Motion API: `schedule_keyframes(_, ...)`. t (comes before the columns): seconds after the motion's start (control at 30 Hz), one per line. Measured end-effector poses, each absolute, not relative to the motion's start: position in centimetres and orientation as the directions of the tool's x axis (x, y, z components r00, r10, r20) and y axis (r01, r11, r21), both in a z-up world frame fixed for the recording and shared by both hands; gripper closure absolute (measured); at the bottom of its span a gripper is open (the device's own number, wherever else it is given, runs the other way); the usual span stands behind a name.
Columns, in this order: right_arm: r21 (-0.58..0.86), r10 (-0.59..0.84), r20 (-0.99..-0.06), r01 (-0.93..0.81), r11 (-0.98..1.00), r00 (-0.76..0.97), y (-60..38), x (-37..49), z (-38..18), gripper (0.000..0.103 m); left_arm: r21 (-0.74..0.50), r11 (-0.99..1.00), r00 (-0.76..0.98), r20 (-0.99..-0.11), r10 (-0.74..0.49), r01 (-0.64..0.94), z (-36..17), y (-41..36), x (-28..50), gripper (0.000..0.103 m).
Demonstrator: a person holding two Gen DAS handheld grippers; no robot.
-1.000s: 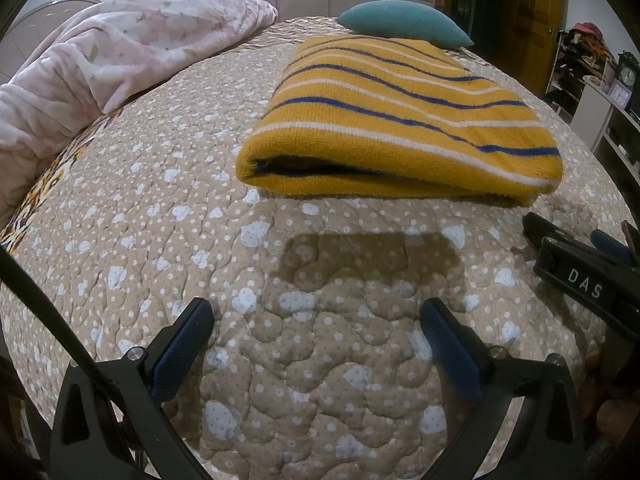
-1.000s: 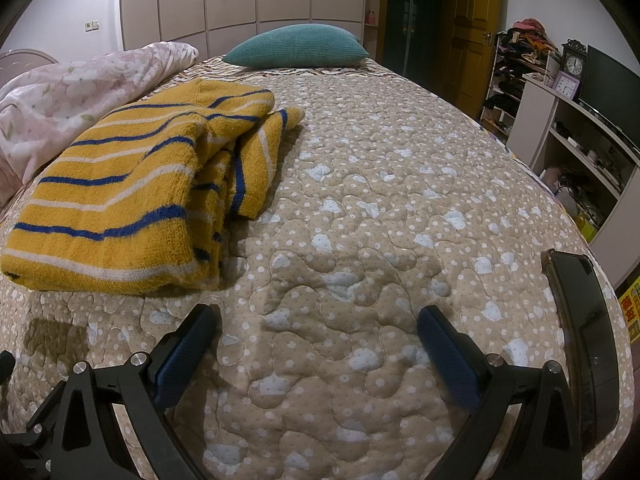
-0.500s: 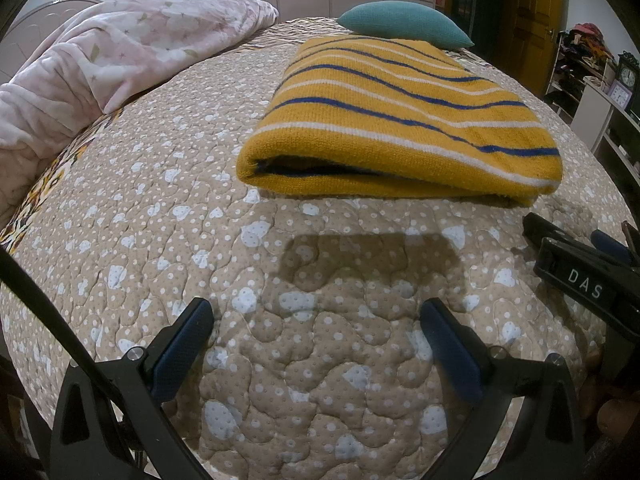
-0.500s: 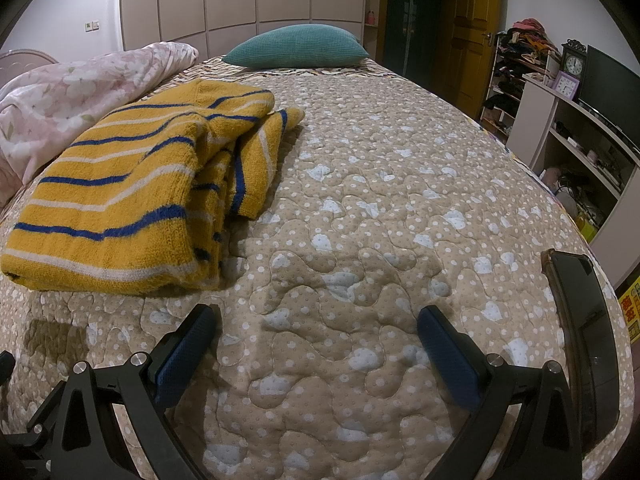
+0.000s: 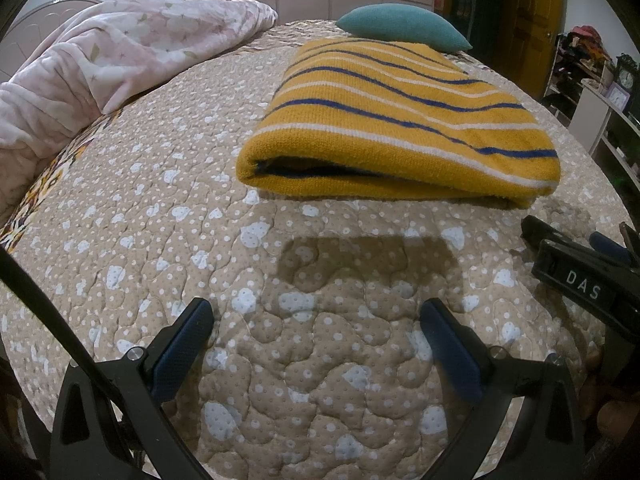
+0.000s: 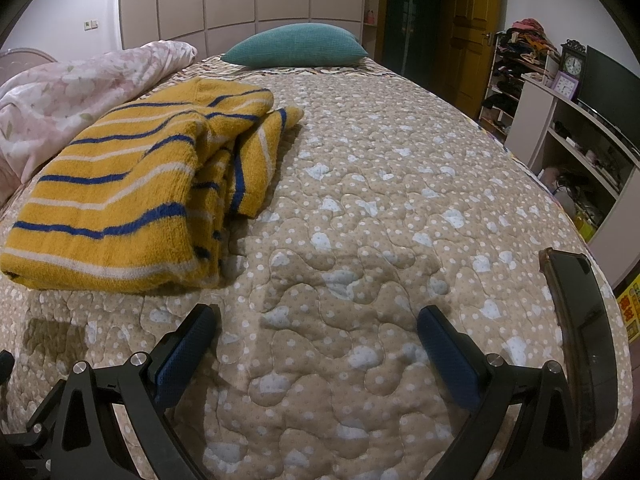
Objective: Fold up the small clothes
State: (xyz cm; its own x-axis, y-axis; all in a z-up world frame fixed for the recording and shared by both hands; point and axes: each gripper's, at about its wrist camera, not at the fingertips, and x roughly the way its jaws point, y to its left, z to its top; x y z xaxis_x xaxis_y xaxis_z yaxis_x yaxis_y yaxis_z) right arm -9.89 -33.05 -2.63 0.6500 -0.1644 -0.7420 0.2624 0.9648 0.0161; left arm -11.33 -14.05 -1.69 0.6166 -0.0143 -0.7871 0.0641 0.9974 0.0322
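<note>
A: Left wrist view: what's ahead of your left gripper (image 5: 316,344)?

B: Your fingers are spread wide, gripping nothing, low over the quilt (image 5: 160,184). The sweater (image 5: 392,128), yellow with blue and white stripes, lies folded straight ahead, apart from the fingertips. A teal pillow (image 5: 400,26) sits beyond it, a pink blanket (image 5: 112,60) far to the left. Your right gripper (image 5: 592,276) shows at the right edge.

A: Right wrist view?

B: Your right gripper (image 6: 318,342) is also released and empty above the quilt (image 6: 400,200). The sweater (image 6: 132,196) lies ahead and left of it, not touching. A phone (image 6: 584,336) rests just right of the right finger.
</note>
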Motion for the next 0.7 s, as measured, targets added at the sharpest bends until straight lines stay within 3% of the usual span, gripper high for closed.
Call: schedule_keyframes(0.7, 0.015, -0.165, -0.742, 0.262, 0.965, 0.650, -32.98, -9.87, -2.66, 0.000, 0.032, 0.997, 0.607, -0.795, -0.015, 0.067, -1.74, -13.98, -11.25, 0.000)
